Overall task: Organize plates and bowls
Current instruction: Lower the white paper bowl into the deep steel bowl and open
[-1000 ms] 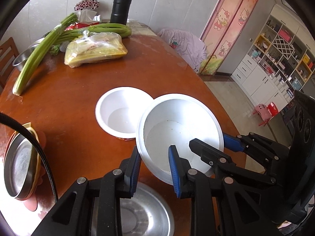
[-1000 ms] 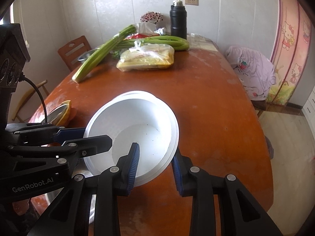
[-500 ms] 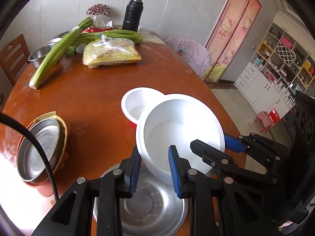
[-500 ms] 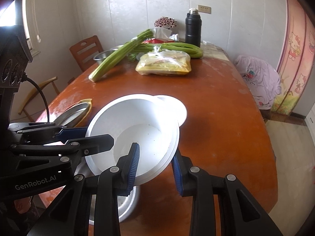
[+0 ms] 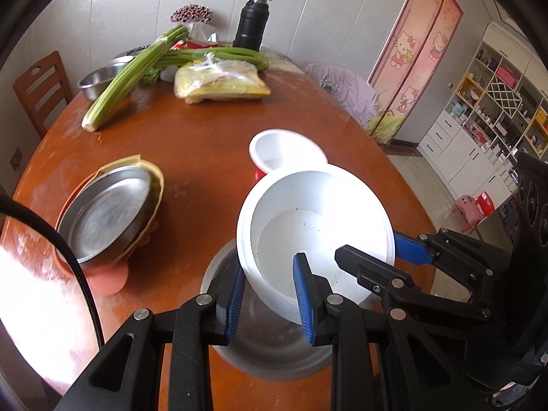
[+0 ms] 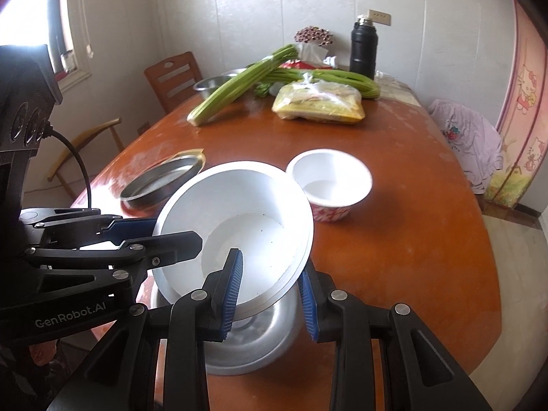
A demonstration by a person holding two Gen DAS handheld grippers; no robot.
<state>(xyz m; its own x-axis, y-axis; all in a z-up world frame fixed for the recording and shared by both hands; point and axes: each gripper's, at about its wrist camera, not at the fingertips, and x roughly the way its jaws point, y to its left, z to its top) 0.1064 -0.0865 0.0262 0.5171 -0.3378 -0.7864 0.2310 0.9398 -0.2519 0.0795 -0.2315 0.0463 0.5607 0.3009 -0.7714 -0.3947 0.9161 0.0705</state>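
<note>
White bowl (image 5: 318, 236) is clamped by its rim in both my tongs at once: the left tongs (image 5: 270, 294) pinch the near wall, one blue pad inside and one outside, and the right tongs (image 6: 270, 291) grip the rim on the other side in the same way. Both are clenched on it, and it hangs tilted, mouth turned toward me, clear of the bench (image 5: 191, 144). Directly beneath it, at the near edge of the bench, sits a wide steel basin (image 5: 274, 342); the white bowl overhangs the basin's far half, so I judge the coming move is a straight lowering, levelling it so it nests inside. Neither hand is nearer; they share the load. Just beyond stands a smaller white bowl with a red patterned outside (image 6: 330, 188), close to the held bowl's far rim but apart from it. Off to the left lies a steel plate (image 5: 106, 212) stacked on yellow and orange ones. Farther back are celery stalks (image 5: 133, 75), a bagged food packet (image 5: 219, 82) and a black flask (image 5: 251, 24).
</note>
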